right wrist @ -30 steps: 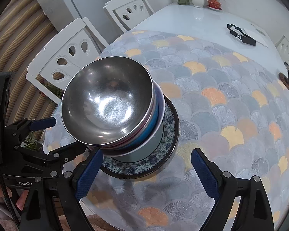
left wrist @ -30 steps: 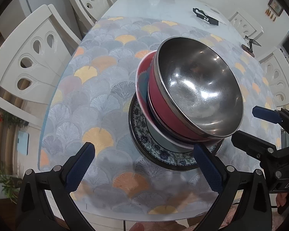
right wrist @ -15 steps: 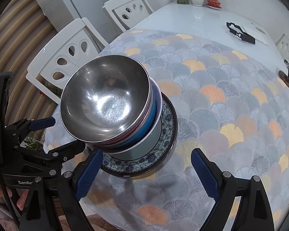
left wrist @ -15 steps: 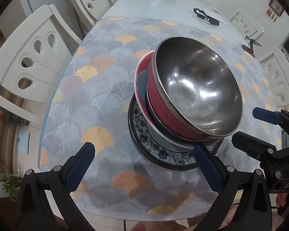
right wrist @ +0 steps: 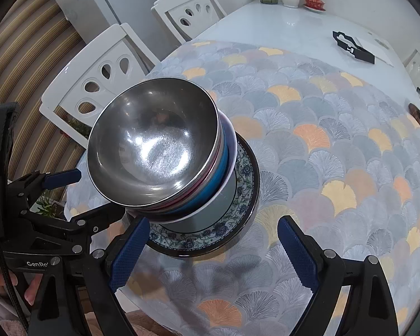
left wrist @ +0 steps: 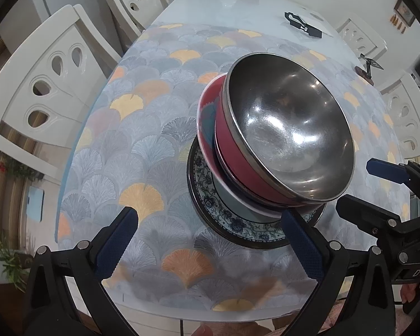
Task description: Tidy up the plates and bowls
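1. Here your left gripper (left wrist: 207, 240) is nearest to you, with its blue fingers spread wide and nothing between them; it hangs over the near edge of the table (left wrist: 238, 5).
2. Your right gripper (right wrist: 212, 247) is also spread wide and holds nothing; its left finger (right wrist: 130, 247) is just beside the rim of the patterned plate (right wrist: 198, 238).
3. Between both grippers you see the stack: the patterned plate lies flat on the fan-pattern tablecloth (right wrist: 336, 154), and on it sit a white bowl (right wrist: 210, 211), a blue bowl (right wrist: 219, 173) and a red bowl (left wrist: 238, 156).
4. On top rests the steel bowl (left wrist: 288, 128), and the bowls lean to one side.
5. Far behind, a black object (left wrist: 302, 25) lies on the bare table, and white chairs (left wrist: 50, 89) stand around.
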Demonstrator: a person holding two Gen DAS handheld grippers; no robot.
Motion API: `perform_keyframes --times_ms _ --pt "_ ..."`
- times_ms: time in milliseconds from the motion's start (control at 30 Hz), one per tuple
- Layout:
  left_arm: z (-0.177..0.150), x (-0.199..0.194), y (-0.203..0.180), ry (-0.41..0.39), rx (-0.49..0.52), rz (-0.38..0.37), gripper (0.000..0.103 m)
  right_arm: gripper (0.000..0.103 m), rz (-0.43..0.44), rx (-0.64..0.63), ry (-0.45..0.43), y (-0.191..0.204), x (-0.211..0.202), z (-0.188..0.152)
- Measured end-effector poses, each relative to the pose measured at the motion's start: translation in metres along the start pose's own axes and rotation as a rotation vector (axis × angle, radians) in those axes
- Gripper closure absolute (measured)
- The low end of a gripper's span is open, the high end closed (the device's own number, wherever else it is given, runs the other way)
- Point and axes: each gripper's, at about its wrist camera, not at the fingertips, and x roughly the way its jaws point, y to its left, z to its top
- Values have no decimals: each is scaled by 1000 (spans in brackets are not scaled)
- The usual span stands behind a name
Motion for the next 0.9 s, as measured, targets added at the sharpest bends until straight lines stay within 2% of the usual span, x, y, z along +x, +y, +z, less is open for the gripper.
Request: perform_keyframes --times_ms 900 --pt "-1 2 -4 4 -19 18 1 12 20 -27 18 0 5 4"
